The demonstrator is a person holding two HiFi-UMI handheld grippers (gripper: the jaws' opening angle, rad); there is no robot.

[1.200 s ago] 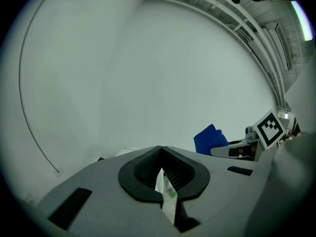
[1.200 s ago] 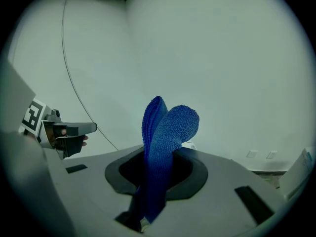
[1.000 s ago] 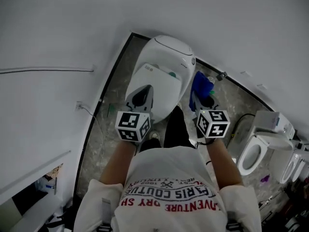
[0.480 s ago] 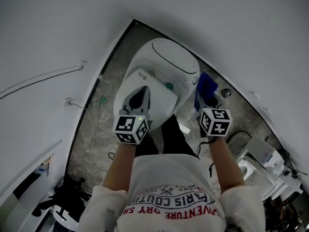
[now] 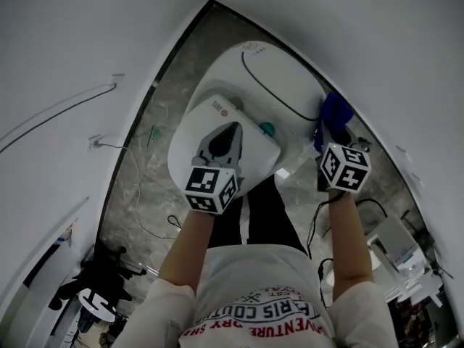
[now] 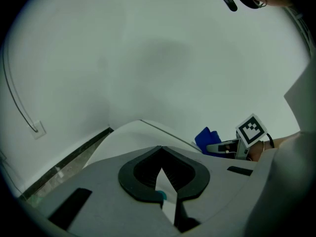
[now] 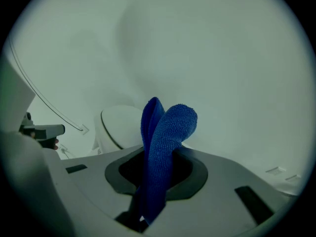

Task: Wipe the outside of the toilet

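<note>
We see grey marbled stone floor (image 5: 138, 201) running along the wall's dark base strip. The white toilet (image 5: 250, 96) stands on it. Left of the toilet lies a small green object (image 5: 154, 133), and nearer us a thin cord (image 5: 171, 222) loops across the tiles. Black gear (image 5: 98, 278) sits at lower left.

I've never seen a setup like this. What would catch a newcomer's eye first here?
Most likely the bright blue cloth, clamped in the right gripper and held by the right side of the white toilet. That toilet, lid closed, stands between pale walls, and the left gripper hangs shut and empty over the end nearest the person.
</note>
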